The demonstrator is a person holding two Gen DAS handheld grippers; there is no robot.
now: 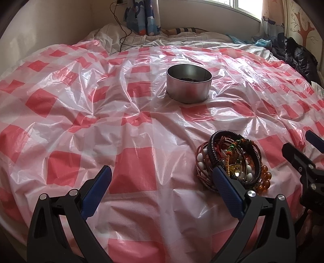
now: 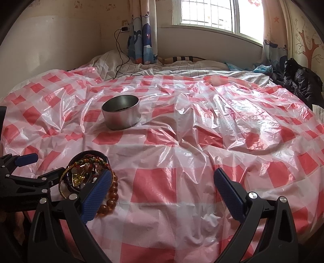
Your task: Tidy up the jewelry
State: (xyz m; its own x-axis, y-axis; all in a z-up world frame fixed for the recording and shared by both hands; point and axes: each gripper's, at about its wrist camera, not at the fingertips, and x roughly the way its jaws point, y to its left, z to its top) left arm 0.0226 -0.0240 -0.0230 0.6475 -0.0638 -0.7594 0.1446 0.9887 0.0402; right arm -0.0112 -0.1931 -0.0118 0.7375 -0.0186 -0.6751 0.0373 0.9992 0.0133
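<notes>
The pile of bracelets (image 1: 229,159) lies in a tangled heap on the checked plastic sheet (image 1: 139,161) that covers the bed (image 2: 182,69). It is a mix of black braided bands, white beads, red cords and a strand of amber beads (image 2: 110,194) that trails out of the heap on the side away from the metal tin (image 1: 189,86). The heap sits well apart from the tin, on the near side of it, close to both cameras.

The tin stands upright and open on the sheet. Something small and dark lies on its bottom; whether that is jewelry cannot be told from either view. Judging by this, the sorting is at its start or very early: nearly all the pieces are still bunched together outside the tin, and none is being carried.

The left hand-held gripper (image 1: 162,182) has its jaws spread wide with nothing between them; its right finger (image 1: 226,186) overlaps the edge of the heap in the left wrist view, though contact is not clear. The right hand-held gripper (image 2: 162,186) is also spread wide and empty, its left finger (image 2: 97,194) just beside the amber strand. The two flank the heap, on opposite sides of it.

What is left, as I judge it, is almost everything: separating one piece from the tangle, lifting it and moving it toward the tin, then repeating.

Beyond the tin, white bedding, a patterned curtain (image 2: 142,38) and a window (image 2: 212,14) fill the far side of the room.
</notes>
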